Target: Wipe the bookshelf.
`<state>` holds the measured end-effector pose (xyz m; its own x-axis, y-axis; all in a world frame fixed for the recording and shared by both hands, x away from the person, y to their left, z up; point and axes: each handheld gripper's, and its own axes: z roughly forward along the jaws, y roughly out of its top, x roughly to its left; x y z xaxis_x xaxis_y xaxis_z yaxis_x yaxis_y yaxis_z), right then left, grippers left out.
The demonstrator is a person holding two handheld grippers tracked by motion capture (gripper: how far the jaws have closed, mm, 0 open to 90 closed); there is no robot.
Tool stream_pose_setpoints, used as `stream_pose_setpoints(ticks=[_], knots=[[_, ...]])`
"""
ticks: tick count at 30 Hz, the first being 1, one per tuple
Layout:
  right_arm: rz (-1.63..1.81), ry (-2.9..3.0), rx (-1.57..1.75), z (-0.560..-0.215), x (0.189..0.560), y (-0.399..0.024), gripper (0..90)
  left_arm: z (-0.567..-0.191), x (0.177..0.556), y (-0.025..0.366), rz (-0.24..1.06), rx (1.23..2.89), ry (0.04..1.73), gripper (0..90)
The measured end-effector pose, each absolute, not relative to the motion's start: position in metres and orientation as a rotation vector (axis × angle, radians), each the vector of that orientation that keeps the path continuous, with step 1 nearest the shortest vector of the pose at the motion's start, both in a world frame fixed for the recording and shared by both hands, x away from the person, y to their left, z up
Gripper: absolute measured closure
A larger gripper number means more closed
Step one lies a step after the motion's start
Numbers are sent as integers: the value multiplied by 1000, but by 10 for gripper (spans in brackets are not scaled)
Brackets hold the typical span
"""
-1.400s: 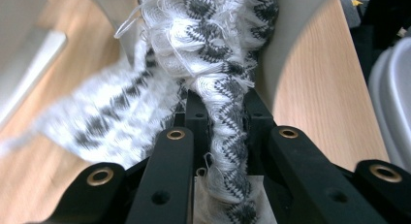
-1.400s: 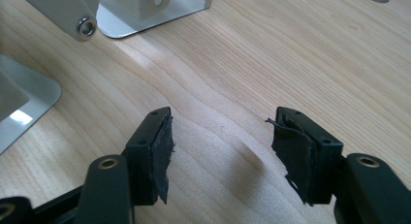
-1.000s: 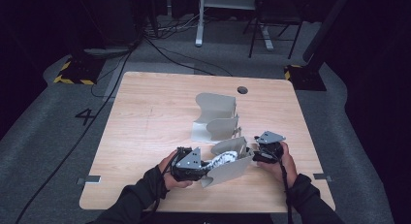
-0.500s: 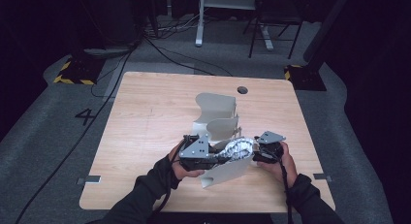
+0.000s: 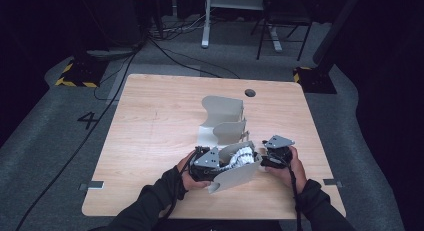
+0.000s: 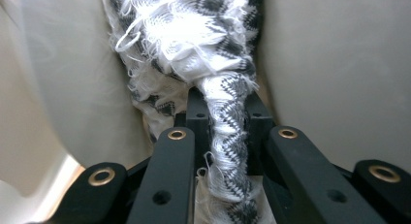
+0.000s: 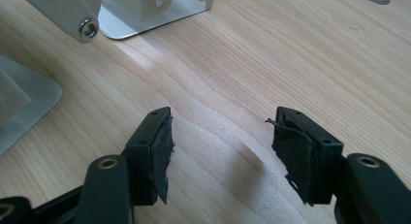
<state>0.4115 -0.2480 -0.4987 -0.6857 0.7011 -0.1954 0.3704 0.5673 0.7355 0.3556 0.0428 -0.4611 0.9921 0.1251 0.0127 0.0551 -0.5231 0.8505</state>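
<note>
A pale wooden desk (image 5: pixel 150 141) carries the work, with a round hole (image 5: pixel 250 93) near its far edge. At its middle stands a beige curved shell (image 5: pixel 222 113) on a flat base plate. Just nearer the person, a second beige shell (image 5: pixel 240 176) lies tilted between the two hands, touching neither rim of the desk. A black-and-white zigzag cloth (image 5: pixel 239 158) sits bunched inside this nearer shell, walled in by beige on both sides in the left gripper view. The left claw (image 6: pixel 225 132) is clamped tight on a twisted strand of that cloth (image 6: pixel 225 132). The right claw (image 7: pixel 220 136) hovers low over bare wood beside the shell, its worn pads spread apart with nothing between them.
</note>
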Motion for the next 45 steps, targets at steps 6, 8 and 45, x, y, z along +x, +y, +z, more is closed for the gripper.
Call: stream_pose_setpoints(ticks=[6, 8, 45], knots=[[931, 2340, 861, -498, 411, -249, 400, -481, 355, 45, 55, 2222, 143, 789], [908, 2375, 877, -495, 412, -250, 418, -484, 354, 49, 53, 2263, 151, 789], [1100, 2452, 707, -349, 354, -213, 543, -480, 334, 128, 263, 2270, 538, 262]])
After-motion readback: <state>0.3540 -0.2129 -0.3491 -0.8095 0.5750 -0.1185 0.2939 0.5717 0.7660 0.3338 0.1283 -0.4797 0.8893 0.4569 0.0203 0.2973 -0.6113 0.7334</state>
